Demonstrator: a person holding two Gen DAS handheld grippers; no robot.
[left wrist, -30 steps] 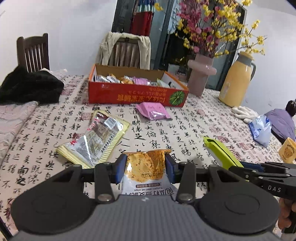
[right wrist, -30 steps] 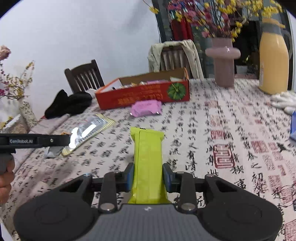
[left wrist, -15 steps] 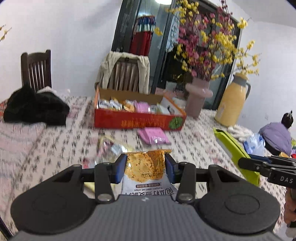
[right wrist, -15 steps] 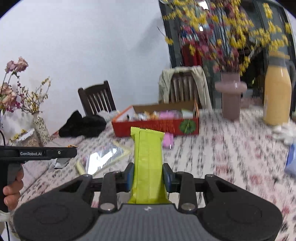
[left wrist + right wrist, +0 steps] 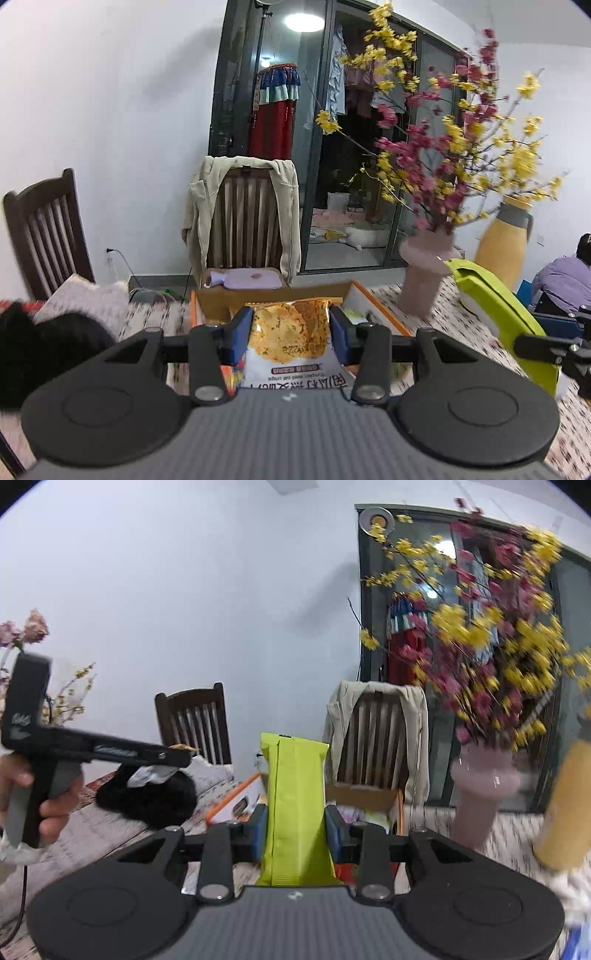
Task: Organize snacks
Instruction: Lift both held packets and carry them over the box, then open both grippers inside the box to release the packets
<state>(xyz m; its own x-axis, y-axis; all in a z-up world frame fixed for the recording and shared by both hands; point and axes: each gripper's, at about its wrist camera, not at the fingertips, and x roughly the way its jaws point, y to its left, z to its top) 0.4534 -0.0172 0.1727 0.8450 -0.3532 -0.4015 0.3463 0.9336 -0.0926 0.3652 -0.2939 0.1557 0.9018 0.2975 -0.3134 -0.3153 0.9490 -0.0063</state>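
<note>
Left wrist view: I am clamping the left gripper (image 5: 290, 334) on the orange-and-white crisp packet (image 5: 291, 341) above the orange cardboard snack box (image 5: 373, 309) | right gripper (image 5: 295, 829) is pinching the lime-green foil bar wrapper (image 5: 293, 805) | risk: I am nearing the pink vase of blossom branches (image 5: 480, 794); a wide swing could be tipping it.
</note>
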